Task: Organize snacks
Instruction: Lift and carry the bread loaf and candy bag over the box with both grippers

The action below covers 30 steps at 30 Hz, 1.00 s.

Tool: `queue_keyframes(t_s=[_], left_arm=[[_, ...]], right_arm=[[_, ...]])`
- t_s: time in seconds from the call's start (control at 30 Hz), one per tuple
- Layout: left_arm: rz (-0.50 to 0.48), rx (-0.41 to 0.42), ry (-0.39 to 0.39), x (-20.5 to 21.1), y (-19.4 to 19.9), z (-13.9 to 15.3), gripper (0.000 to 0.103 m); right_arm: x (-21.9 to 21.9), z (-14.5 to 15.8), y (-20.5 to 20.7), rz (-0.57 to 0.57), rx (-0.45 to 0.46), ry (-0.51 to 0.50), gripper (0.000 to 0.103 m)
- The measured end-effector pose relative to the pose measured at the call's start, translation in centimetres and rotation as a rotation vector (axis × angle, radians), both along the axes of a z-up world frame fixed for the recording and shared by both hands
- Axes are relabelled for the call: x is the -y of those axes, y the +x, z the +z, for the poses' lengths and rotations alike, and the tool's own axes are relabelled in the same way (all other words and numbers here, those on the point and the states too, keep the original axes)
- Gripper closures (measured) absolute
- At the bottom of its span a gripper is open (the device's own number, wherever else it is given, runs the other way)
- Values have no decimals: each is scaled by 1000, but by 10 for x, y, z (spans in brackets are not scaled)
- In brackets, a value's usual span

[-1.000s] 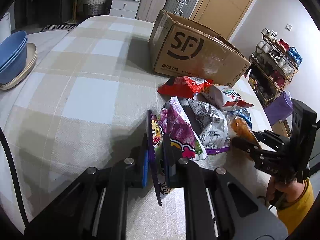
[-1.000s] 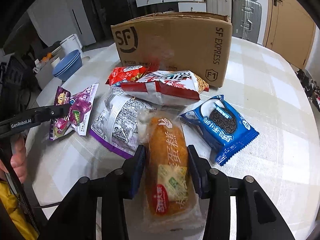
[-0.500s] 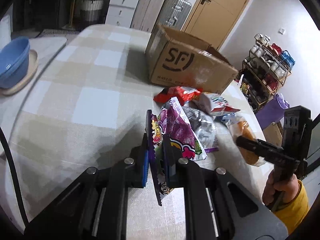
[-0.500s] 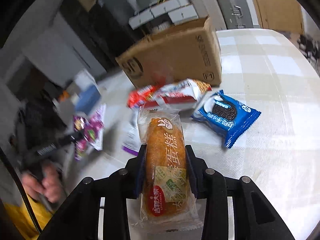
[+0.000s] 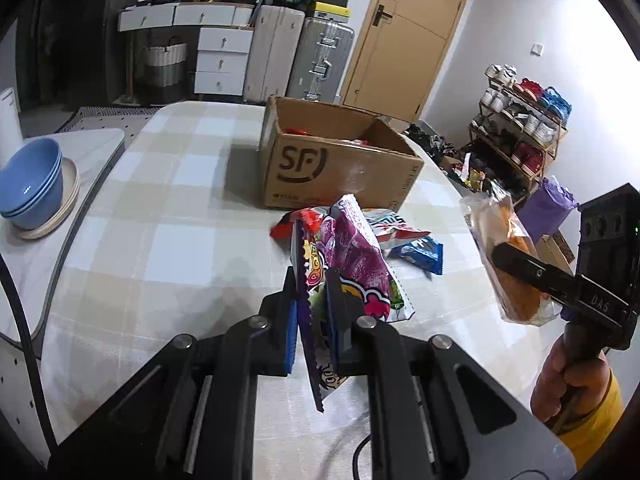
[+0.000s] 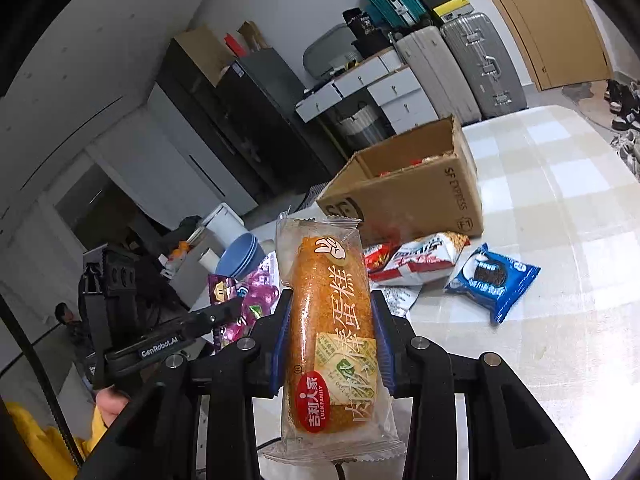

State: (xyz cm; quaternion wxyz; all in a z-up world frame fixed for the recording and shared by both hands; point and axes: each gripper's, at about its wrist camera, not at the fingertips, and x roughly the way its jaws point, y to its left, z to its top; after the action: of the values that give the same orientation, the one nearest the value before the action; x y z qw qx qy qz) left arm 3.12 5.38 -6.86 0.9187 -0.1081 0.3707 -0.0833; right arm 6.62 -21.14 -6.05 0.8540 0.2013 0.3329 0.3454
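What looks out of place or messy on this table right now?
Three snack packs still lie loose in front of the cardboard box: a red pack, a red and white bag overlapping it, and a blue cookie pack lying apart. Nothing looks spilled or torn. The purple pack and the cake are held in the tongs.

A lived-in home; suitcases point(image 5: 320, 60), white drawers point(image 5: 222, 60), a shoe rack point(image 5: 520, 136) beside the door point(image 5: 408, 32)

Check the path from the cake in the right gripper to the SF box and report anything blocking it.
Nothing visible blocks it. The right gripper holds the cake lifted above the table. The loose snack packets lie flat below the path, and the cardboard box is open on top.
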Motion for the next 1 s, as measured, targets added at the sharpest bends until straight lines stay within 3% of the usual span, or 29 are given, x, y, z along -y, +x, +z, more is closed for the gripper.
queue_keyframes(t_s=[0.3, 0.6, 0.73, 0.8, 1.0], left_arm=[[-23, 35, 2, 1, 29, 29, 94], [-36, 110, 24, 7, 92, 78, 94], [-25, 140, 86, 15, 128, 92, 94], [-17, 156, 128, 21, 149, 94, 94], [-33, 84, 130, 27, 211, 80, 94]], right_arm=[[2, 25, 19, 5, 34, 27, 67], [-8, 76, 79, 11, 117, -1, 67], [-16, 91, 117, -12, 129, -35, 67], [-19, 94, 136, -36, 109, -47, 67], [-30, 89, 190, -51, 79, -77, 67]])
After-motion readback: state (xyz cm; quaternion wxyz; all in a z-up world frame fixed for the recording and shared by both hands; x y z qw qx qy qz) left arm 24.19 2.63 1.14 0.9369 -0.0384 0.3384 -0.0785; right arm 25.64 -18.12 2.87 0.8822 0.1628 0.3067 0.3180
